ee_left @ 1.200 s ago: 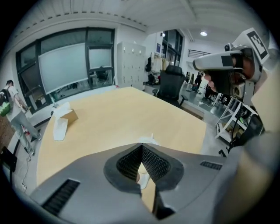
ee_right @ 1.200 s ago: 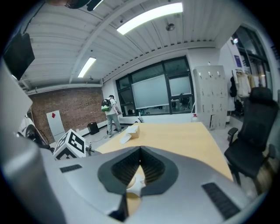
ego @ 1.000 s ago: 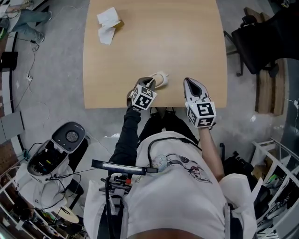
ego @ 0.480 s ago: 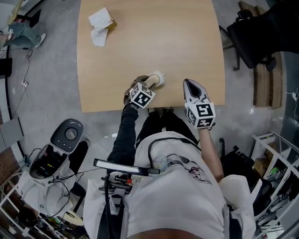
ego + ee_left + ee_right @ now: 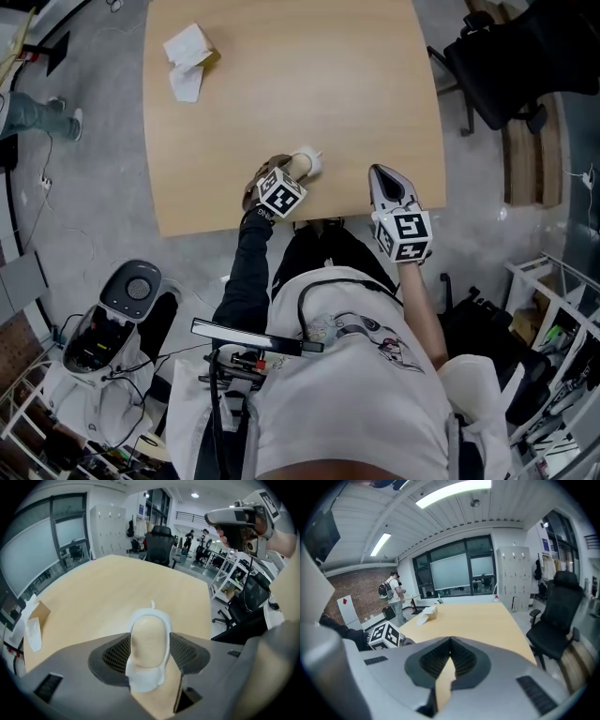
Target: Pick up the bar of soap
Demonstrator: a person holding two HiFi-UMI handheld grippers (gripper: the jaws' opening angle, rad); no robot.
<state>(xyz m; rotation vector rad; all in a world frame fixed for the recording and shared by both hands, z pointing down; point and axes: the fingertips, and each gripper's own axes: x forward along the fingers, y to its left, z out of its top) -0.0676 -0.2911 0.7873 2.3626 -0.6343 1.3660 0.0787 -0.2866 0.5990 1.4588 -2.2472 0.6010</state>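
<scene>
Left gripper view: left gripper jaws, just spread wide, straddle the bar of soap at lower centre, likely hard and slick, so take its long sides; right gripper pinched together, empty.

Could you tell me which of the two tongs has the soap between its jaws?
The left tongs: its jaws have just been opening and stand apart on either side of the soap. The right tongs are shut and empty.
</scene>
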